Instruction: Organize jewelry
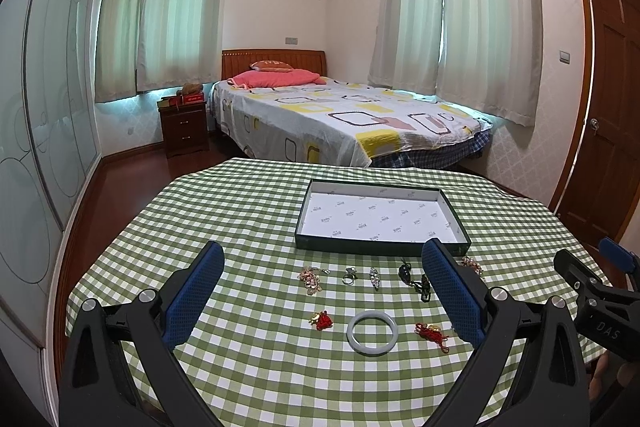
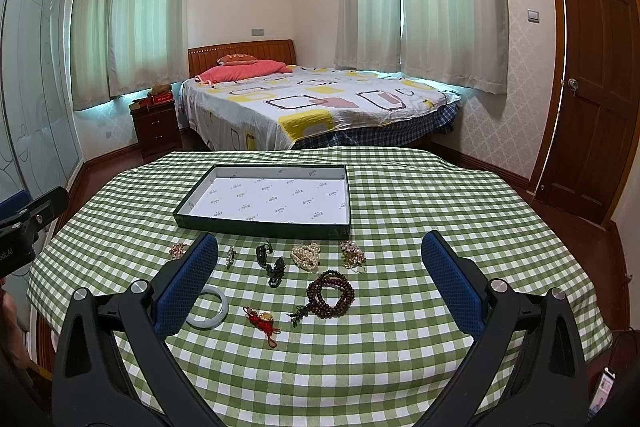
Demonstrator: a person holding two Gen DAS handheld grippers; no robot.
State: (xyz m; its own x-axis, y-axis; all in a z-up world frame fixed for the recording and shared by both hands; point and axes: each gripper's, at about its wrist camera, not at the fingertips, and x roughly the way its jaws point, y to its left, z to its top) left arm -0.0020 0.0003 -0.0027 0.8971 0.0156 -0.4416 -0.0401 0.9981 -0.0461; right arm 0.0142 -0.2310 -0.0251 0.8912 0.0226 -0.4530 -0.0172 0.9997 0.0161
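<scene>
Bedroom setting: a round table [image 2: 400, 367] draped in green-and-white gingham cloth is being used as the work surface, with a bed [image 2: 320, 107] and curtained windows lying behind it at twelve o'clock.

Shallow dark-walled box tray [image 2: 264, 223], white printed lining, nothing seen inside; it is being kept at twelve o'clock of the jewelry, probably as the destination.

Jewelry is being laid out in two loose rows on the cloth just short of the tray, each piece apart from the next, likely so that single pieces can be pinched:
- pale jade-like bangle [image 1: 372, 333], smooth, rigid, ring-shaped;
- dark red wooden bead strand [image 2: 330, 293], coiled, matte, tasselled;
- cream pearl-like cluster [image 2: 306, 256], heaped;
- dark cord pendant [image 2: 274, 267], slack;
- red knotted charm [image 2: 262, 321] with a gold-toned piece;
- second red charm [image 1: 321, 320];
- small ring [image 1: 349, 275], metallic.

Left gripper [image 1: 322, 301] is being held above the near row, blue textured pads spread wide, nothing between them. Right gripper [image 2: 320, 291] is likewise being held with jaws spread and nothing gripped, the bead strand lying between them in its view. No piece has yet been placed in the tray, so sorting is judged not begun.
</scene>
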